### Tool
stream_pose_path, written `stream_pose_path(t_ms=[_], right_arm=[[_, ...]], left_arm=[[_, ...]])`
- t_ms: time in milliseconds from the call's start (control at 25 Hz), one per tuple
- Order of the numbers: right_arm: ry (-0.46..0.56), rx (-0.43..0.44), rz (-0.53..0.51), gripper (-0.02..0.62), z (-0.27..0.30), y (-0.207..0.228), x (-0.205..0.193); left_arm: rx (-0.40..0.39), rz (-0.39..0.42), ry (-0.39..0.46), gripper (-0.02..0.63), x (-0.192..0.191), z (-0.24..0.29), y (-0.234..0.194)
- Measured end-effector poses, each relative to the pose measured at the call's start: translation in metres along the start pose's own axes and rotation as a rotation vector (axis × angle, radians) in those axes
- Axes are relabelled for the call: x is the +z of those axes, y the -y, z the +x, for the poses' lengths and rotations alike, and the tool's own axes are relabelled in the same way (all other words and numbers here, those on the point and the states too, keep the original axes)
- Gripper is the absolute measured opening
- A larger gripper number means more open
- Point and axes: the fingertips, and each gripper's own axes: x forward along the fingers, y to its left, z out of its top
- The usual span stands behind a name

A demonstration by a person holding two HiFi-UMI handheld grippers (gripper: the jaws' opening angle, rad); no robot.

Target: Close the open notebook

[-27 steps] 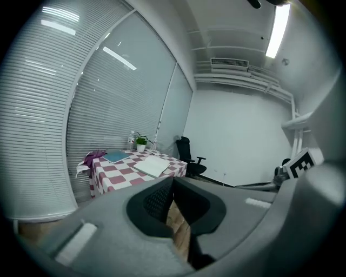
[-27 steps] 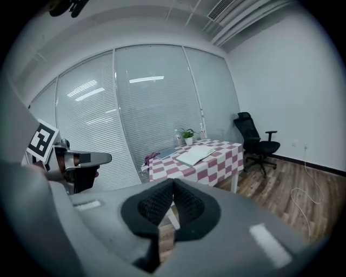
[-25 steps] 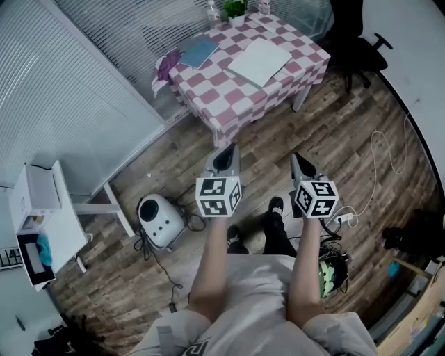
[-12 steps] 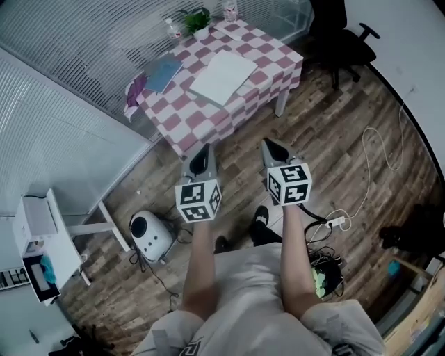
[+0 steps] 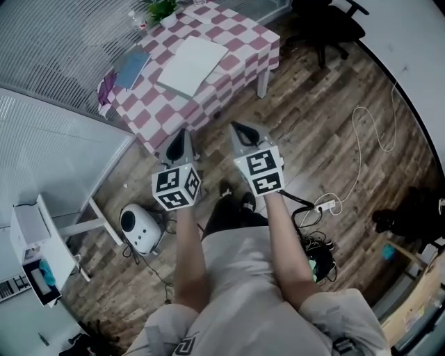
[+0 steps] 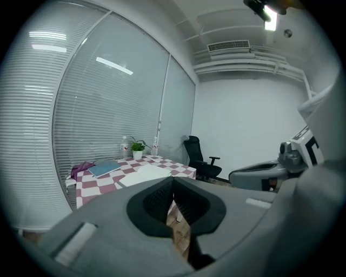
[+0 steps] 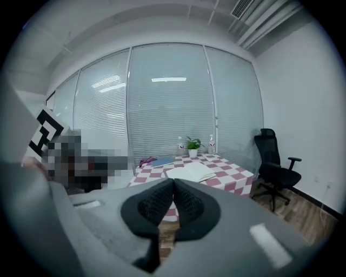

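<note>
**Both claws closed and empty, the notebook not yet within reach**

The left gripper (image 5: 182,133) hangs over the floor (image 5: 327,132), just before the near corner of the table (image 5: 243,43). Its jaws are pressed together and nothing is between them. The right gripper (image 5: 238,128) is beside it, a little nearer to the table, and its jaws are also together and empty.

On the table, a blue book (image 5: 132,66) lies near the left edge. The notebook (image 5: 192,66) lies open in the middle, white pages up, well apart from both grippers. A plant (image 5: 161,10) stands at the far edge.

The step in hand is, I judge, only the approach, and no closing is begun. To do it well, the person should come up to the near edge, so that both claws can reach over the pages without stretching. Then one claw must open before it arrives at the notebook, because a closed claw cannot take a cover. It is better to grip one cover at its outer edge, far from the spine, and to fold it over in an arc. The other claw can remain closed and press lightly on the opposite half, since the notebook may slide on the cloth.
</note>
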Motion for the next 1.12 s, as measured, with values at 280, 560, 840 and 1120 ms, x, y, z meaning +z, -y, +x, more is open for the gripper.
stream_pose_path(t_ms=[280, 560, 840, 1120], right_arm=[[0.003, -0.048, -0.005, 0.000, 0.023, 0.059, 0.009], [-0.008, -0.026, -0.038, 0.002, 0.081, 0.111, 0.044], [-0.117, 0.069, -0.146, 0.002, 0.180, 0.128, 0.050], [-0.275, 0.341, -0.412, 0.002, 0.279, 0.098, 0.025]], left_arm=[[0.022, -0.026, 0.040, 0.008, 0.014, 0.038, -0.013], [0.097, -0.108, 0.088, 0.008, 0.051, 0.102, -0.061], [0.149, -0.141, 0.075, 0.008, 0.070, 0.168, -0.123], [0.151, -0.191, -0.004, 0.008, 0.056, 0.232, -0.174]])
